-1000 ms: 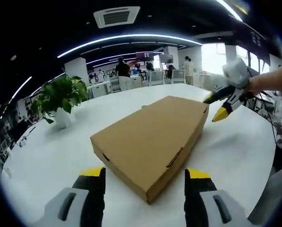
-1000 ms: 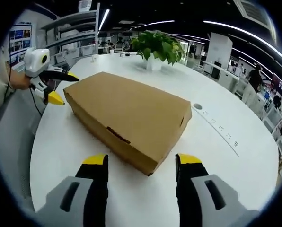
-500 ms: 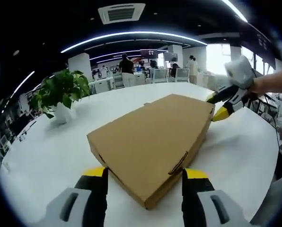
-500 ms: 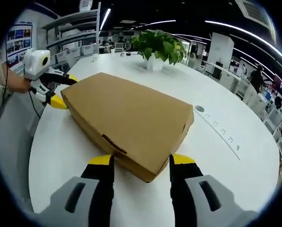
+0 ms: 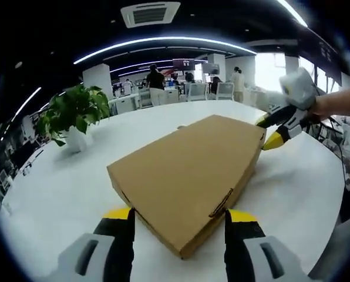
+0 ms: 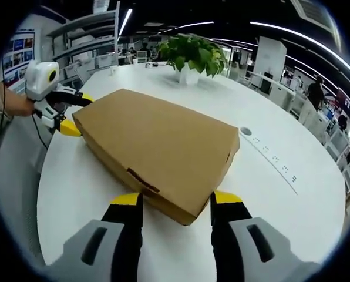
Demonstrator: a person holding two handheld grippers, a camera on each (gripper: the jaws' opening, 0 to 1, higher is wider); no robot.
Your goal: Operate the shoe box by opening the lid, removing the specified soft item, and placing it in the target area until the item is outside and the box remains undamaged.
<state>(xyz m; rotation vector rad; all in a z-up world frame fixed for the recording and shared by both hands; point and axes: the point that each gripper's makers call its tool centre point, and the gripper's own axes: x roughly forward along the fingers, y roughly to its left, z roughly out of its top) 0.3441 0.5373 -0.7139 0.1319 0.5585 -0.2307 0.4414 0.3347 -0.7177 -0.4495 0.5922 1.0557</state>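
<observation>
Cardboard shoe box (image 5: 189, 173) closed, gripper jaws straddling opposite corners

- Left gripper (image 5: 177, 220) — two black jaws, yellow-capped at the tips, set on pale grey bodies with dark oval slots.
- Right gripper (image 6: 170, 202) — same build: black jaws, yellow tips, grey housings with slotted recesses.
- Seen from afar, slim black-and-yellow prongs under a white rounded housing.
- Thin dark cable hanging beneath the white housing in the right gripper view.
</observation>
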